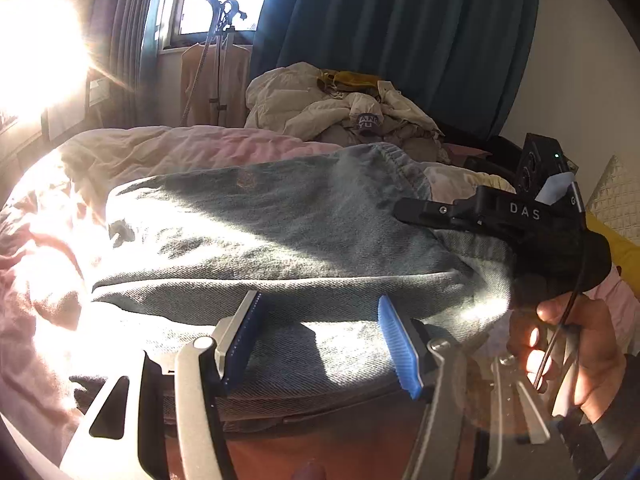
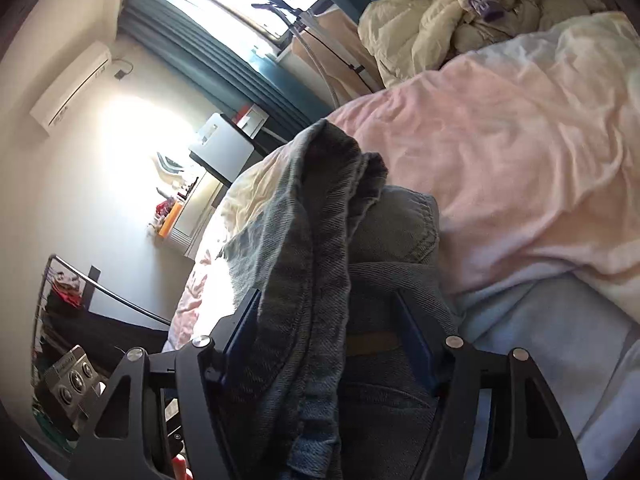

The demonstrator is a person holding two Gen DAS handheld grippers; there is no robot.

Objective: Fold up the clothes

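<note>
Lay on the bed (image 1: 168, 148): a pair of grey-blue jeans (image 1: 256, 232), already doubled, long axis running left to right across the left wrist view, elastic waistband at the far right. Sat just beyond the left gripper (image 1: 320, 312), near edge of the denim between blue pads that stood apart with no visible press on the cloth, so judged open rather than clamped. Came in from the right end: the right gripper (image 2: 332, 308), black-framed, with a thick bunched fold of the jeans rising between its jaws; pads flanking the fabric on both sides, grip likely but contact not clear enough to call. Seen beside it in the left view, a hand (image 1: 560, 344) on the handle. Heaped at the far end, unsorted cream clothes (image 1: 340, 104). Judged the hinge of the coming fold: the right end, already gathered, carried leftward along the long axis.
</note>
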